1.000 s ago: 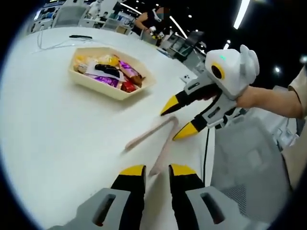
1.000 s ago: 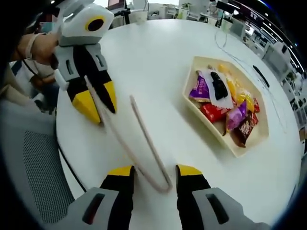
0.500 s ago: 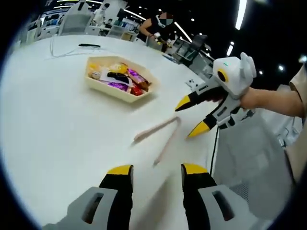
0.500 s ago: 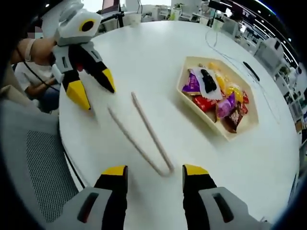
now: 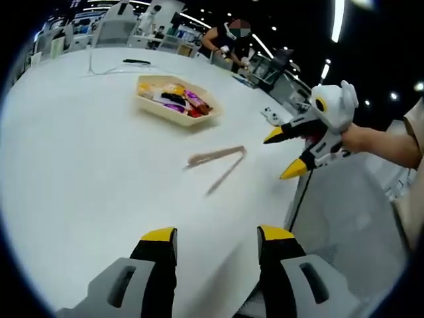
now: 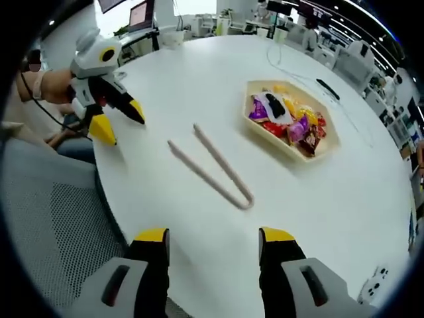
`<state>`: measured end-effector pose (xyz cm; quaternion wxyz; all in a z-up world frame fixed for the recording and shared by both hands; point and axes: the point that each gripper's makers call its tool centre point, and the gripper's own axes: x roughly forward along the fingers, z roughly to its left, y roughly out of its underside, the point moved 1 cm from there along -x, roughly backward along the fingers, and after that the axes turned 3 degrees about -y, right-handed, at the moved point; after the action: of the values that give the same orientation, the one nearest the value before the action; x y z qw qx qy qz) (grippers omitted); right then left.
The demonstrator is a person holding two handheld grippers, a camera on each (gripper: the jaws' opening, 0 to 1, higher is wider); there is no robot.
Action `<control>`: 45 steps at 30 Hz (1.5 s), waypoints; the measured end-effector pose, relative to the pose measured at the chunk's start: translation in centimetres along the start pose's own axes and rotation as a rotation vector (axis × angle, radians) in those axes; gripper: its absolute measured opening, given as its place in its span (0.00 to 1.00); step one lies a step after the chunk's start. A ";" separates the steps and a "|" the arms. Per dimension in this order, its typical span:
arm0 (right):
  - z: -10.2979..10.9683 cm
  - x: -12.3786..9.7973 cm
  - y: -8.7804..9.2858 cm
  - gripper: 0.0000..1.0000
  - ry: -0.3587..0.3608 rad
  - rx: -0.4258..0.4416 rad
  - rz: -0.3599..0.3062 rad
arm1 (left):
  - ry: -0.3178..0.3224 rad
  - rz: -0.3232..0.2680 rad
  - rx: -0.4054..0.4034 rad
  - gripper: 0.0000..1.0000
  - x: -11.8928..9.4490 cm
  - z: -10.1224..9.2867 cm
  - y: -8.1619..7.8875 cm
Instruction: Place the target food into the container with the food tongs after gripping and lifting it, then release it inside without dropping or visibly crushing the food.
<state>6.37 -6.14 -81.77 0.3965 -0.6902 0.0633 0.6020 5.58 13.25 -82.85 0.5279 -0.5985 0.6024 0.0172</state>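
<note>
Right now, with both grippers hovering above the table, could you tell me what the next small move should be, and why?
Probably bring the right gripper down and forward to the joined end of the food tongs. The tongs lie flat on the white table, untouched, and both that gripper and the left gripper are open and empty, so the snacks in the tray cannot be gripped yet.

Tongs flat on table — near the snack-filled tray, apart from it, toward the table's edge.

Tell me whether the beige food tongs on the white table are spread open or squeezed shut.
Spread open. The beige food tongs lie flat on the white table, arms joined at one end and splayed into a V, untouched by either gripper.
</note>
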 end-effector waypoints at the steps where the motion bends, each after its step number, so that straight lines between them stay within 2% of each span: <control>1: 0.2 -0.3 0.3 0.56 0.002 0.014 -0.003 | -0.003 -0.002 0.000 0.49 -0.2 -0.1 0.1; 6: 0.9 -1.5 0.9 0.60 0.008 0.110 -0.050 | -0.025 -0.016 0.006 0.55 -1.3 -0.4 0.7; 10: 1.7 -2.6 1.6 0.65 0.011 0.148 -0.055 | -0.040 -0.027 0.004 0.58 -2.3 -0.6 1.3; 14: 3.5 -3.8 1.4 0.69 0.008 0.126 -0.069 | -0.065 -0.038 0.004 0.61 -3.2 -0.4 1.7; 18: 4.2 -4.9 1.2 0.70 0.020 0.137 -0.103 | -0.084 -0.055 0.005 0.63 -4.4 -0.6 1.8; 21: 4.1 -6.0 0.2 0.71 0.039 0.191 -0.185 | -0.098 -0.086 0.007 0.67 -5.5 -0.9 1.4; 22: 3.9 -7.1 -0.6 0.72 0.047 0.233 -0.251 | -0.105 -0.108 0.010 0.68 -6.2 -1.0 1.1; 23: 3.8 -7.4 -0.9 0.72 0.050 0.242 -0.270 | -0.110 -0.118 0.011 0.68 -6.6 -1.1 0.9; 24: 3.5 -8.7 -1.9 0.73 0.066 0.278 -0.342 | -0.116 -0.131 0.013 0.69 -7.0 -1.1 0.7; 26: 3.1 -9.9 -2.7 0.75 0.078 0.306 -0.404 | -0.128 -0.165 0.018 0.70 -8.0 -1.1 0.0; 28: 2.7 -11.0 -3.5 0.77 0.098 0.314 -0.453 | -0.142 -0.186 0.023 0.71 -8.8 -1.1 -0.4; 29: 2.2 -12.0 -4.1 0.78 0.121 0.319 -0.488 | -0.178 -0.216 0.030 0.75 -9.4 -0.6 -1.0; 31: 1.5 -13.1 -4.6 0.78 0.180 0.263 -0.507 | -0.242 -0.270 0.040 0.81 -10.5 0.3 -1.9; 33: 1.0 -13.6 -4.8 0.82 0.211 0.231 -0.511 | -0.266 -0.298 0.038 0.84 -11.5 0.7 -2.4; 34: 0.9 -14.4 -5.5 0.83 0.222 0.226 -0.548 | -0.283 -0.317 0.046 0.85 -12.0 0.9 -2.8; 36: 1.3 -15.5 -6.5 0.83 0.199 0.255 -0.614 | -0.300 -0.345 0.063 0.87 -12.8 1.0 -3.4; 37: 1.2 -16.2 -7.0 0.85 0.208 0.261 -0.651 | -0.309 -0.360 0.069 0.89 -13.1 1.0 -3.8; 41: 0.8 -18.2 -7.9 0.89 0.240 0.279 -0.759 | -0.348 -0.466 0.125 0.92 -15.1 0.7 -6.2; 45: 0.9 -20.5 -9.1 0.91 0.233 0.326 -0.889 | -0.349 -0.575 0.158 0.93 -16.7 -0.5 -8.3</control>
<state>5.32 -7.40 -59.43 0.7084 -0.6422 -0.1001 0.2752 6.88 22.33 -66.59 0.6508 -0.6892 0.3092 -0.0767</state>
